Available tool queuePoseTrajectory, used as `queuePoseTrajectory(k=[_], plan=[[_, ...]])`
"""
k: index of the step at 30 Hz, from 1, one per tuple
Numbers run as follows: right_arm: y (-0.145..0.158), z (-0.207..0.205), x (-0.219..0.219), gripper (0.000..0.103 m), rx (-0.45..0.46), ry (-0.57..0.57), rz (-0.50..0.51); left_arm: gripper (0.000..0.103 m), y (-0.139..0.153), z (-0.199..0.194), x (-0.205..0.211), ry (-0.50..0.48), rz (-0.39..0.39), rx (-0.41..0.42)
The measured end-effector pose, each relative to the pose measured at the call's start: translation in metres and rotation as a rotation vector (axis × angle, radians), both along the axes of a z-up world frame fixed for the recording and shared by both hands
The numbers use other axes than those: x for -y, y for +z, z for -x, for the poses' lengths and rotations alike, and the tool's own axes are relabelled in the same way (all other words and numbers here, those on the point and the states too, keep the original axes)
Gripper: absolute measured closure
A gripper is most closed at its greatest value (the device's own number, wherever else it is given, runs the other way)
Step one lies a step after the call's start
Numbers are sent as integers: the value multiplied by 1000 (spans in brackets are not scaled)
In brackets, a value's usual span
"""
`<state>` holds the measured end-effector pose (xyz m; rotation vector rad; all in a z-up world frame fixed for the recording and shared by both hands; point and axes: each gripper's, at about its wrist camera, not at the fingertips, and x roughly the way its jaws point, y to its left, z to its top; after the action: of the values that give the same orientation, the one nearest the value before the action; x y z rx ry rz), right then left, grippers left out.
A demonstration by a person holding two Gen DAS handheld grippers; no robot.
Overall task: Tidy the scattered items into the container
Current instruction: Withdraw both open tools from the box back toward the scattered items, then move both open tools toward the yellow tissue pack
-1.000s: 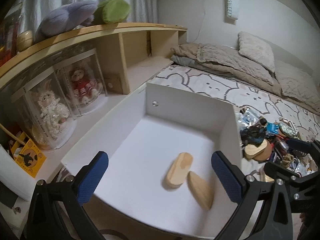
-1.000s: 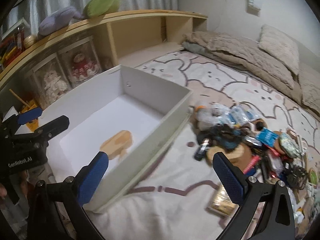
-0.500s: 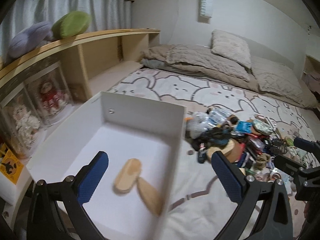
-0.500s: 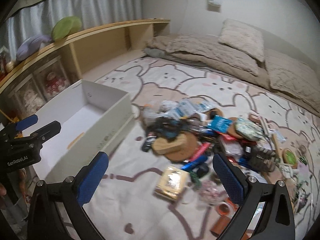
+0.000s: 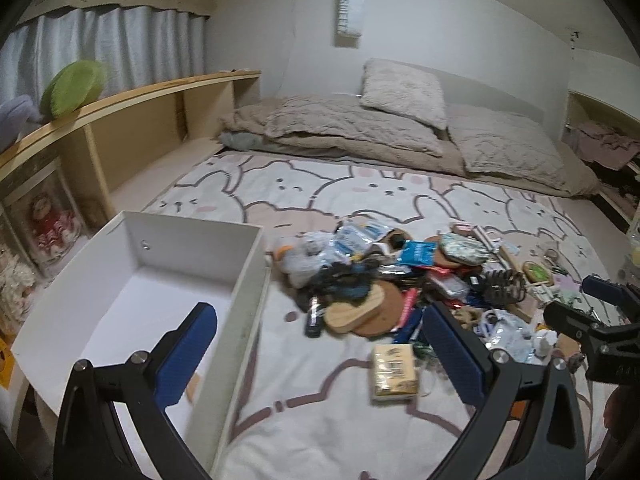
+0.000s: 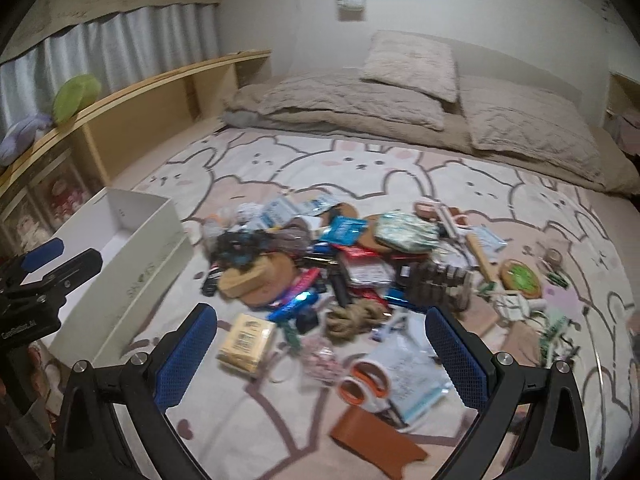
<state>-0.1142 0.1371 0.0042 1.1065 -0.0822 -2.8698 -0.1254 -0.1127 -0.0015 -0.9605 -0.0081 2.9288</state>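
A white open box (image 5: 248, 280) stands at the left on the bunny-print sheet; it is also at the left in the right wrist view (image 6: 140, 264). A pile of scattered items (image 5: 380, 276) lies to its right: wooden oval pieces (image 6: 256, 276), a yellow packet (image 6: 246, 338), a coil of rope (image 6: 356, 316), orange-handled scissors (image 6: 364, 380) and a brown flat piece (image 6: 376, 436). My left gripper (image 5: 320, 344) is open over the box's right wall and the yellow packet (image 5: 394, 372). My right gripper (image 6: 320, 340) is open above the near side of the pile. Neither holds anything.
A wooden shelf unit (image 5: 132, 128) runs along the left, with plush toys on top and dolls in clear cases below. Pillows and a folded beige blanket (image 5: 360, 128) lie at the far end of the bed. Bare sheet (image 5: 320, 432) shows in front of the pile.
Both views have swung right, away from the inside of the box and onto the pile. The box now sits at the left edge; both grippers stay open.
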Motion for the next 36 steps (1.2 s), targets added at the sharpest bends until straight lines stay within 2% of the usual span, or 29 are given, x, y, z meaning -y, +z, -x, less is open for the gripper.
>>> queuePoseTrajectory(k=[9,17,21,26,32,36], plan=[[3,-19,-47,0,-25,-86,-10,0,0,-1,-23,-32,-22,-4],[8,-38,-66,0,-62,-112,-13,0,2,-8,-35,-64,-37,-44],[13,-48,-74,0,-90,-131,-13,0,5,-12,-33,-56,-64,-67],[16,-60,-83,0,-166,-167,-2,0,7,-16,-33,-53,-82,-103],[4,-70,-89,0,-217,-178,28,0,4,-23,-37,-57,-62,-157],[-13,-75,-86,0,-213,-172,6,0,-6,-23,-43,-76,-39,-148]])
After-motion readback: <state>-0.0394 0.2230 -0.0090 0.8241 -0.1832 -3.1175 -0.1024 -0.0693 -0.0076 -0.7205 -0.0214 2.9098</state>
